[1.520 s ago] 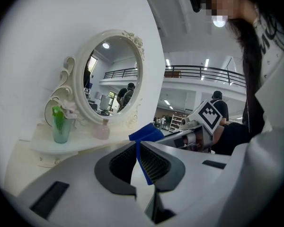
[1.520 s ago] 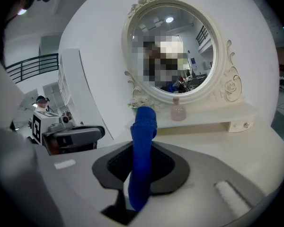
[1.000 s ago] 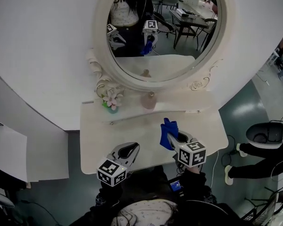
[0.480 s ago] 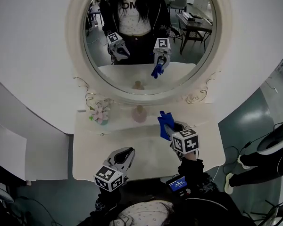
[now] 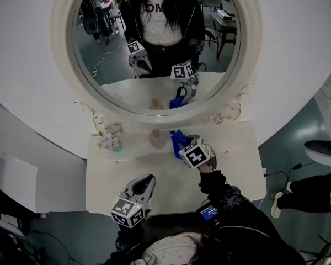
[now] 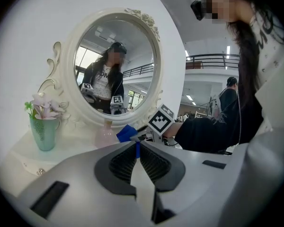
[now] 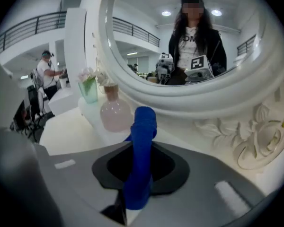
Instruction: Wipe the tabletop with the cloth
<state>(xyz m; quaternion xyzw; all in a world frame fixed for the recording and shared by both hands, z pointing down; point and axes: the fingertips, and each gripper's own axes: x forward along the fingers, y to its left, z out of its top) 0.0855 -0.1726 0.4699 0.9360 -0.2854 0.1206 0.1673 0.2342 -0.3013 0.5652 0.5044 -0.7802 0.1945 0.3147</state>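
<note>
The blue cloth (image 5: 177,139) sticks up out of my right gripper (image 5: 182,144), which is shut on it at the back of the white tabletop (image 5: 171,175), just right of a pink bottle (image 5: 156,138). In the right gripper view the cloth (image 7: 144,122) rises from between the jaws of the right gripper (image 7: 137,150), close to the mirror's frame. My left gripper (image 5: 145,182) hovers over the table's front left part, jaws together, holding nothing. The left gripper view shows the left gripper (image 6: 137,148) pointing toward the cloth (image 6: 125,132).
A big oval mirror (image 5: 154,48) in an ornate white frame stands behind the table and reflects both grippers. A raised shelf (image 5: 231,132) under it carries the pink bottle (image 7: 115,113) and a green vase of flowers (image 5: 108,140). Dark floor lies past the table's right edge.
My right gripper has carried the cloth forward and left, from the table's front right to the shelf beside the pink bottle. The left gripper has stayed put. The head view has tilted up.
</note>
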